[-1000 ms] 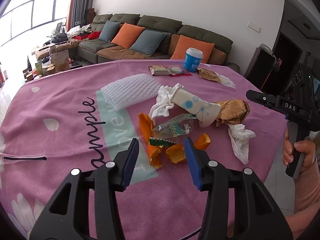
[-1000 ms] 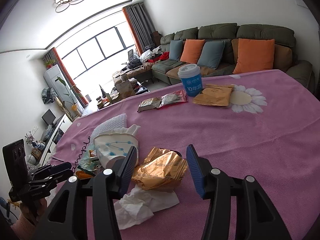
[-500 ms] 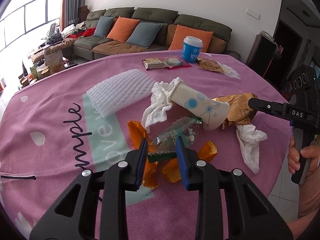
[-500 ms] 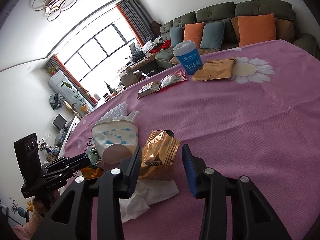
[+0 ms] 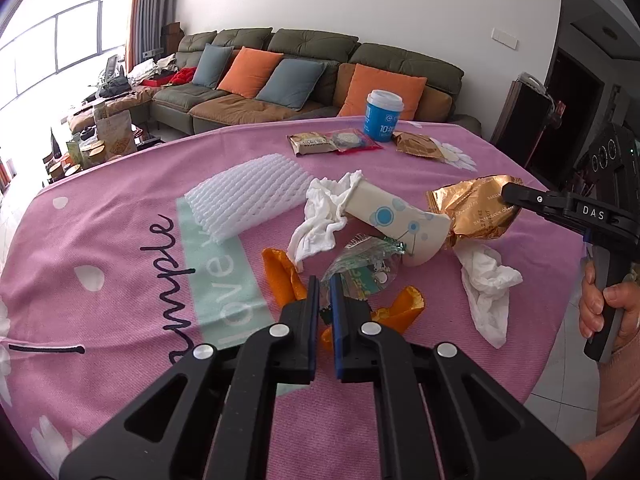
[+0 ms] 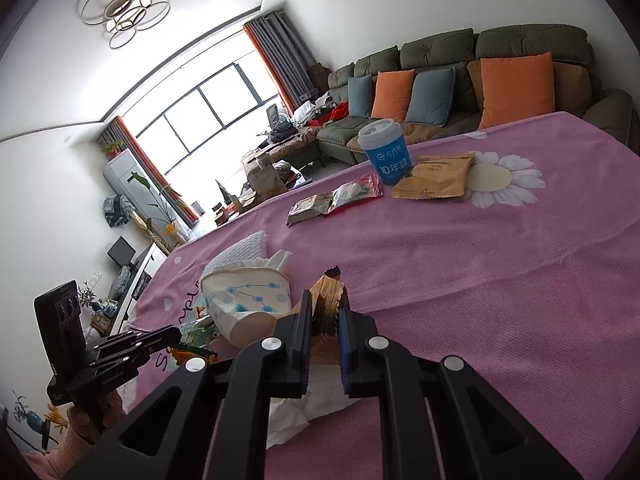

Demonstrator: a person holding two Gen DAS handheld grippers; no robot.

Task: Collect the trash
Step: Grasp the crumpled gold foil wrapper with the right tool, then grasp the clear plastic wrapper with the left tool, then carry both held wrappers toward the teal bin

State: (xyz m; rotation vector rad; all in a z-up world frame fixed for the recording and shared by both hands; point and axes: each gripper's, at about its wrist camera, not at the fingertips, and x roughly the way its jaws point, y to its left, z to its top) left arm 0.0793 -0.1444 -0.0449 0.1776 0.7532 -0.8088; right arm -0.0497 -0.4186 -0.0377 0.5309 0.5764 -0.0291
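Observation:
My left gripper (image 5: pixel 326 286) is closing on the near edge of a clear green-printed wrapper (image 5: pixel 362 264), and its pads press it. Orange peel pieces (image 5: pixel 284 276) lie on both sides of it. My right gripper (image 6: pixel 325 300) is closing on a crumpled gold wrapper (image 6: pixel 328 286) and pinches it. The left wrist view shows that wrapper (image 5: pixel 472 212) at the right gripper's tip (image 5: pixel 506 196). A paper cup with blue dots (image 5: pixel 396 220) lies on its side between the two wrappers, with white tissue (image 5: pixel 320 216) at its mouth.
On the pink tablecloth (image 5: pixel 120 240) lie a white foam net (image 5: pixel 244 196) and another crumpled tissue (image 5: pixel 486 280). At the far side stand a blue lidded cup (image 5: pixel 382 114), two snack packets (image 5: pixel 312 142) and a brown packet (image 5: pixel 418 146). A sofa stands behind the table.
Both grippers went from wide open to shut. The left one closed on the clear wrapper, the right one on the gold wrapper. The gold wrapper now stands up from the cloth.

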